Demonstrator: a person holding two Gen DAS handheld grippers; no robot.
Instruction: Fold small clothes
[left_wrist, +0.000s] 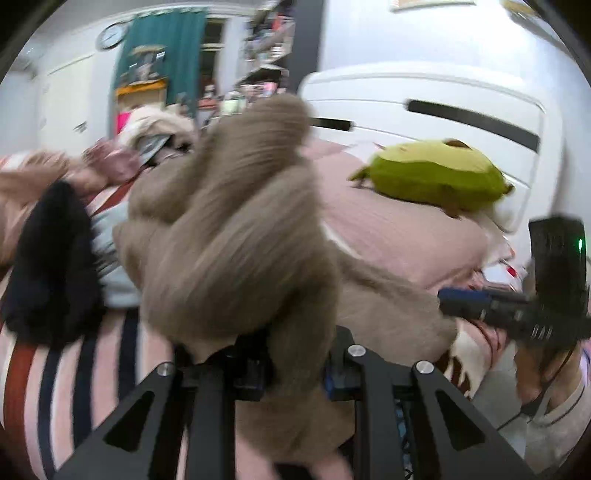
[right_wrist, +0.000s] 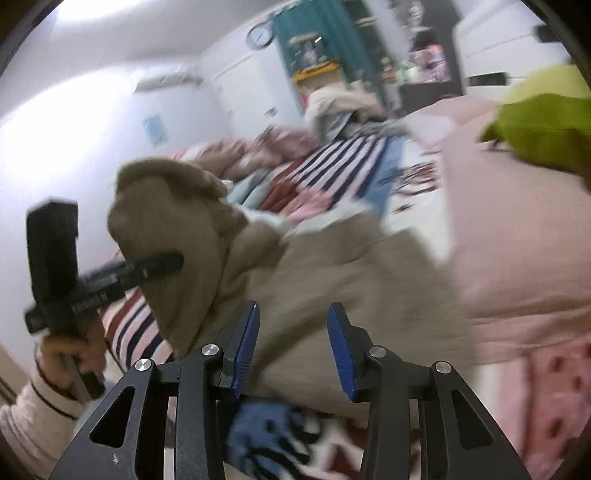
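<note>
A tan knitted garment (left_wrist: 236, 229) hangs bunched up in my left gripper (left_wrist: 295, 354), which is shut on it and holds it above the bed. The cloth hides the left fingertips. In the right wrist view the same garment (right_wrist: 207, 236) rises at the left, held by the left gripper (right_wrist: 162, 264), and its lower part (right_wrist: 351, 273) trails over the bed. My right gripper (right_wrist: 291, 350) is open, its blue pads (right_wrist: 245, 347) empty just above the trailing cloth. The right gripper also shows in the left wrist view (left_wrist: 458, 299) at the right.
The bed has a striped cover (right_wrist: 332, 162) and a pink pillow (right_wrist: 517, 236). A green plush toy (left_wrist: 436, 175) lies on the pillow. A black fuzzy garment (left_wrist: 48, 258) and a heap of other clothes (left_wrist: 155, 129) lie at the left. White drawers (left_wrist: 443, 107) stand behind.
</note>
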